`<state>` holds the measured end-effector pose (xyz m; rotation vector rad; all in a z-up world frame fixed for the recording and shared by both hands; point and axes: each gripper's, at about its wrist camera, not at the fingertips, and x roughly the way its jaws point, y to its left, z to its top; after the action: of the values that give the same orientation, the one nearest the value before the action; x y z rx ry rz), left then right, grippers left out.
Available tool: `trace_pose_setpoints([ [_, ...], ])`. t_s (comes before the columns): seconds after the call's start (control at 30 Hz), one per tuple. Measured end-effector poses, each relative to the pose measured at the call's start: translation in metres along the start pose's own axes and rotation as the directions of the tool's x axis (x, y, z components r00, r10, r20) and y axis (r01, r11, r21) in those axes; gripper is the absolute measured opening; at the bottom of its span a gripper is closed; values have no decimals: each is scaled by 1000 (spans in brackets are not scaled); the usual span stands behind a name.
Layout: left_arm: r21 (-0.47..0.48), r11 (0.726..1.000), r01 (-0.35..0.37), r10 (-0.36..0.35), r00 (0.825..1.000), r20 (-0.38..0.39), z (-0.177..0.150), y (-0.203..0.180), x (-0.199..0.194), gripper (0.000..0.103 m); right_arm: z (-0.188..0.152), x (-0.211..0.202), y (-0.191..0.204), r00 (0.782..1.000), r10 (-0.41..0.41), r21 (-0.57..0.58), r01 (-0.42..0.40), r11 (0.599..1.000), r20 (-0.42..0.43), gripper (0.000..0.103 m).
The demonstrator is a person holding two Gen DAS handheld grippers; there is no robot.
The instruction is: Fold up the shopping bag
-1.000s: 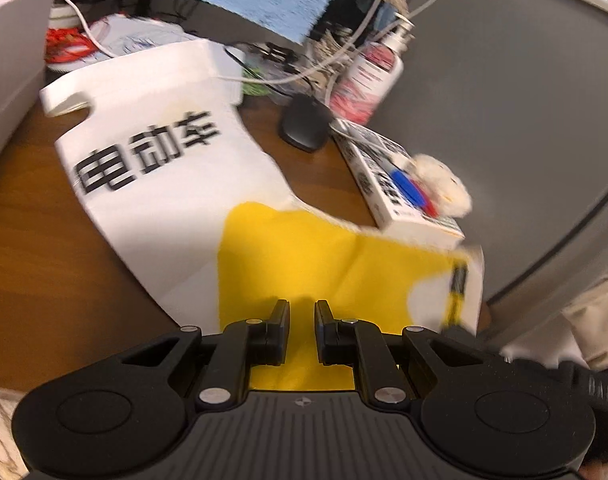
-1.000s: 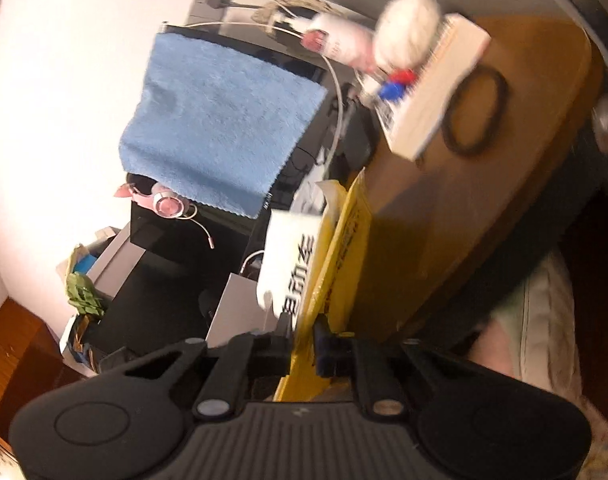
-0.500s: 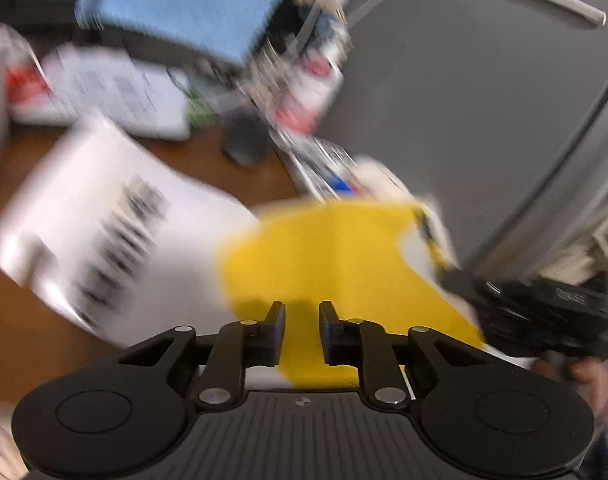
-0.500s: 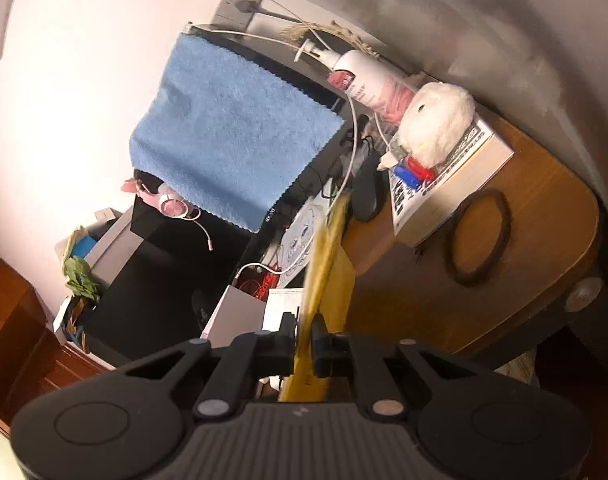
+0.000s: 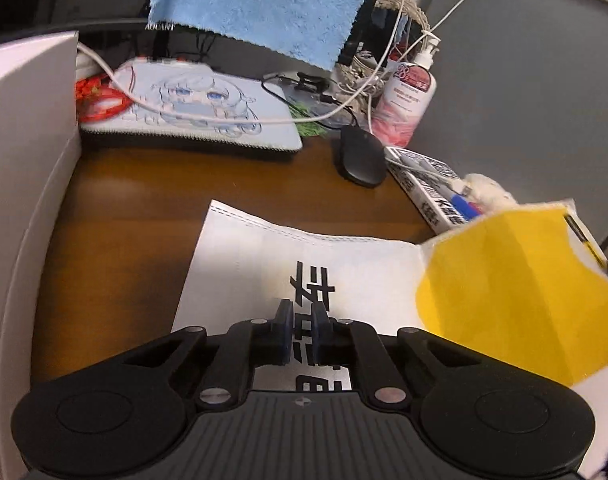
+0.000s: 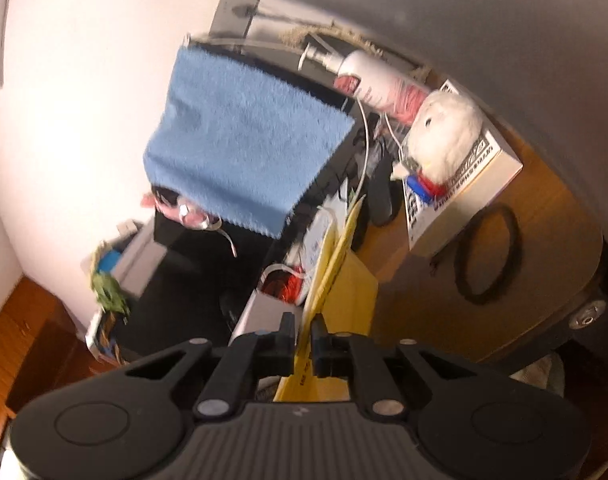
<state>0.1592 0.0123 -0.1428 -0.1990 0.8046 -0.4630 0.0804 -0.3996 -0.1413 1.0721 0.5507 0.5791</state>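
A white shopping bag with black characters lies flat on the brown desk. Its yellow part is lifted and curls over at the right. My left gripper is low over the white printed area, fingers nearly together; the print shows flat through the narrow gap and nothing looks pinched. My right gripper is shut on the yellow edge of the bag, which rises edge-on between its fingers.
At the back are a printed mouse pad, a black mouse, a pump bottle and white cables. A box with a white plush toy is at the right. A grey box wall stands left; a blue towel hangs above.
The bag has swung round, its characters now under my left gripper instead of far left. The yellow part has lifted off the desk and moved right, carried by my right gripper.
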Motion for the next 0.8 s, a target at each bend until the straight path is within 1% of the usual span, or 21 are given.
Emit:
trace_pose_setpoints([
  [0.07, -28, 999, 46, -46, 999, -12, -8, 0, -4, 9, 0, -2, 3, 999, 35, -2, -35, 999, 20, 7],
  [0.13, -44, 997, 70, -70, 997, -17, -14, -2, -7, 9, 1, -4, 8, 997, 49, -14, -48, 999, 54, 7],
  [0.2, -50, 995, 88, -89, 996, -21, -20, -4, -10, 9, 0, -4, 16, 995, 38, -45, -34, 998, 90, 7],
  [0.27, -59, 992, 108, -110, 994, -23, -22, -7, -10, 9, -1, 0, 23, 995, 41, -75, -34, 997, 92, 7],
  [0.37, -73, 990, 124, -124, 992, -7, -27, -8, -11, 9, -4, 16, 35, 996, 63, -111, -56, 992, 59, 7],
  [0.43, -88, 987, 134, -134, 991, 3, -28, -6, -11, 9, -9, 30, 42, 998, 63, -134, -58, 989, 28, 7],
  [0.57, -142, 976, 167, -166, 986, 15, -29, 3, -10, 9, -22, 59, 44, 998, 51, -143, -55, 988, -35, 8],
  [0.73, -150, 972, 182, -179, 983, 30, -32, 6, -11, 9, -35, 81, 37, 997, 46, -125, -53, 991, -62, 14],
  [0.77, -151, 971, 184, -181, 983, 32, -32, 6, -12, 9, -37, 84, 36, 996, 52, -114, -60, 992, -66, 15],
  [0.8, -155, 970, 186, -183, 982, 32, -32, 7, -12, 9, -39, 87, 32, 995, 69, -97, -76, 992, -72, 19],
])
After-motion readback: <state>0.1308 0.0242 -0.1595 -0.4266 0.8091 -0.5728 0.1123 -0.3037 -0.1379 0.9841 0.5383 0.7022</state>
